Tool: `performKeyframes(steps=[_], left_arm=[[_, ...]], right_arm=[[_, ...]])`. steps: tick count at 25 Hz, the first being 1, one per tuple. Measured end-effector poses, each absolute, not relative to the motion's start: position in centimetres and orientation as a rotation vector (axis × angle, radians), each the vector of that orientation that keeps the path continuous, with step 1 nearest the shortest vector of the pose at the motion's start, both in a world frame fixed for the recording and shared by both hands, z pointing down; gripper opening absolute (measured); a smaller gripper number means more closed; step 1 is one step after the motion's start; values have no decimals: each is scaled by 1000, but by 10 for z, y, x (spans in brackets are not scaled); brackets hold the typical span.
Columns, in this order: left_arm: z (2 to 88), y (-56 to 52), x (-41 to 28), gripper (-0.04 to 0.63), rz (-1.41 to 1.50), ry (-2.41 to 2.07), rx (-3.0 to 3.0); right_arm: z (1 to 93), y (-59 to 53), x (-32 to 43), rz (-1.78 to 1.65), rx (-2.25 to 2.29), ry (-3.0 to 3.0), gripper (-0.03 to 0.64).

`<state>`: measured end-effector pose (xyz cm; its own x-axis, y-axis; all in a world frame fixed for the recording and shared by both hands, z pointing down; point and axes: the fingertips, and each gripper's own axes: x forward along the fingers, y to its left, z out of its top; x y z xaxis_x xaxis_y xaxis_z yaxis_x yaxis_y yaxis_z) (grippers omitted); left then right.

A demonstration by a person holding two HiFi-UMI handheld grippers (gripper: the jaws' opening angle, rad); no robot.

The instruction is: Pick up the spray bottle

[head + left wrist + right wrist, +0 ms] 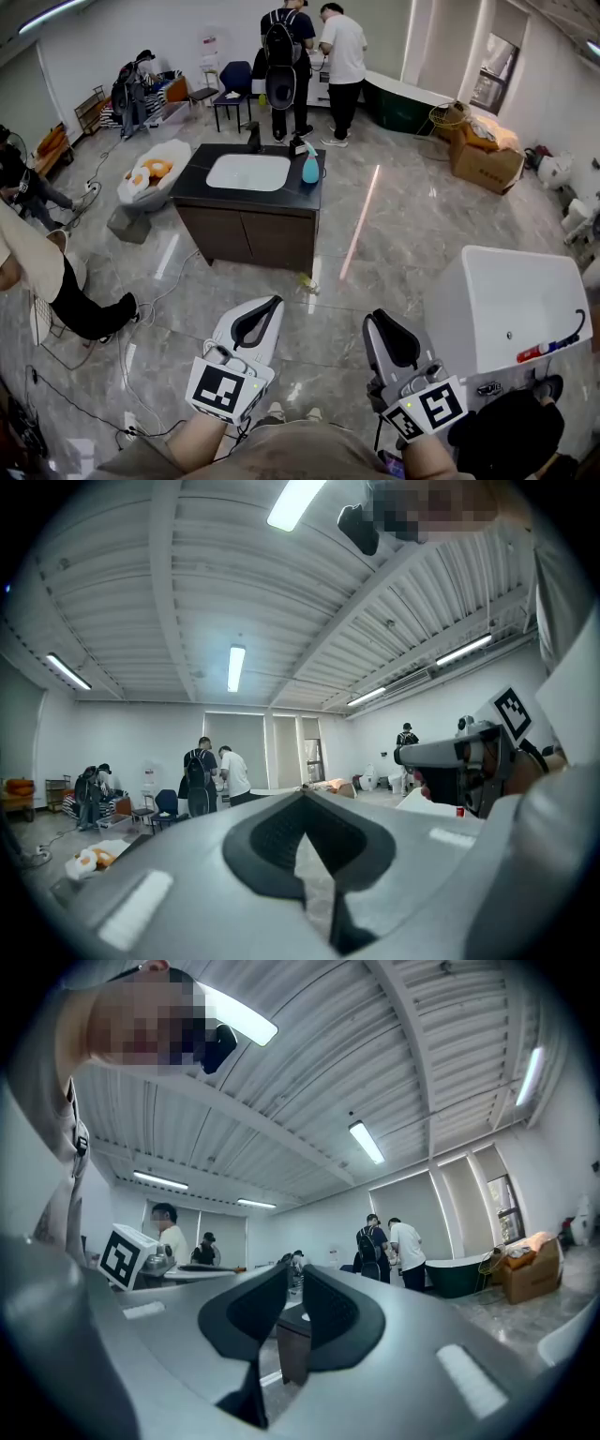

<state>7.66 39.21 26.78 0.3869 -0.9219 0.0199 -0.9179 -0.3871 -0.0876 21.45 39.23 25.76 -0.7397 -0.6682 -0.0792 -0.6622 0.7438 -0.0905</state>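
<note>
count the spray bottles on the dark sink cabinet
1: a teal spray bottle at the right edge of the countertop, beside the white basin. Others may hide behind it.

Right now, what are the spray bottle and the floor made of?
The spray bottle is probably plastic: smooth, even teal colour, though it's too small to be sure. The floor looks like polished stone or marble-look tile, with grey veins and shiny light streaks. I can't tell which.
</note>
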Motion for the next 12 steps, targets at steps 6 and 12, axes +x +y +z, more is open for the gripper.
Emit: performKeyframes(steps=[6, 12], left_arm=[[269, 388, 89, 0, -104, 1719, -2531], [280, 391, 99, 0, -126, 1752, -2498]], right_arm=[[266, 385, 226, -86, -1085, 2867, 224], [276, 385, 243, -103, -1063, 2871, 224]])
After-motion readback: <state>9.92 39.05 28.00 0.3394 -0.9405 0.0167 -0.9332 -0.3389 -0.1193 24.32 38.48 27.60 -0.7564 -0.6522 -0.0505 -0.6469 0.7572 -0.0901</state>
